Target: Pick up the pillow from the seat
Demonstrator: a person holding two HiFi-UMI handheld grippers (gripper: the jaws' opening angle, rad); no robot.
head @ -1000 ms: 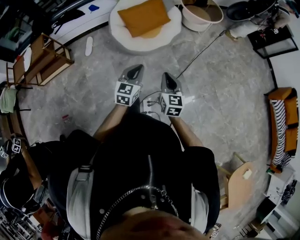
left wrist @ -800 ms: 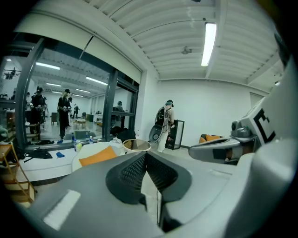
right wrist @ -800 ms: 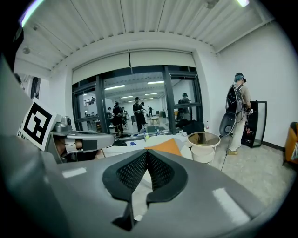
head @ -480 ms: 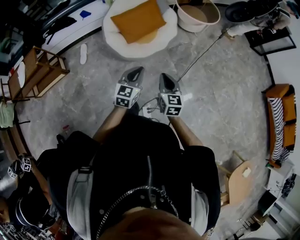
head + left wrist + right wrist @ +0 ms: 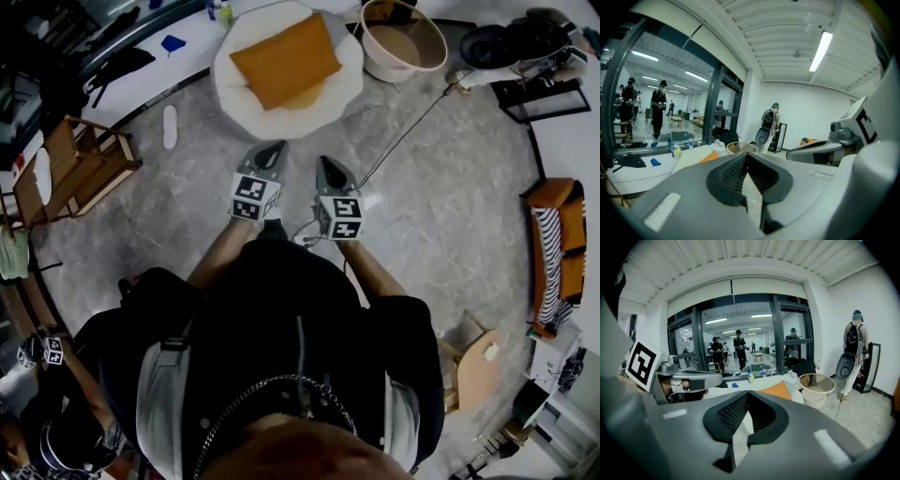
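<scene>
An orange pillow (image 5: pixel 285 60) lies flat on a round white seat (image 5: pixel 246 111) at the top of the head view. My left gripper (image 5: pixel 275 148) and my right gripper (image 5: pixel 323 162) are held side by side over the grey floor, a short way short of the seat, both shut and empty. In the left gripper view the pillow (image 5: pixel 708 157) shows just past the closed jaws of the left gripper (image 5: pixel 746 155). The right gripper view shows the pillow (image 5: pixel 777 390) ahead of the right gripper (image 5: pixel 747 393), whose jaws meet at the tips.
A beige round tub (image 5: pixel 404 39) stands right of the seat. A cable (image 5: pixel 405 133) runs across the floor. A wooden frame (image 5: pixel 80 167) stands left, a white slipper (image 5: pixel 170 127) lies near it. An orange striped sofa (image 5: pixel 555 253) is at right. People (image 5: pixel 853 350) stand around.
The seat and pillow have shifted slightly in the head view as the person moves. Both grippers stay shut and side by side.
</scene>
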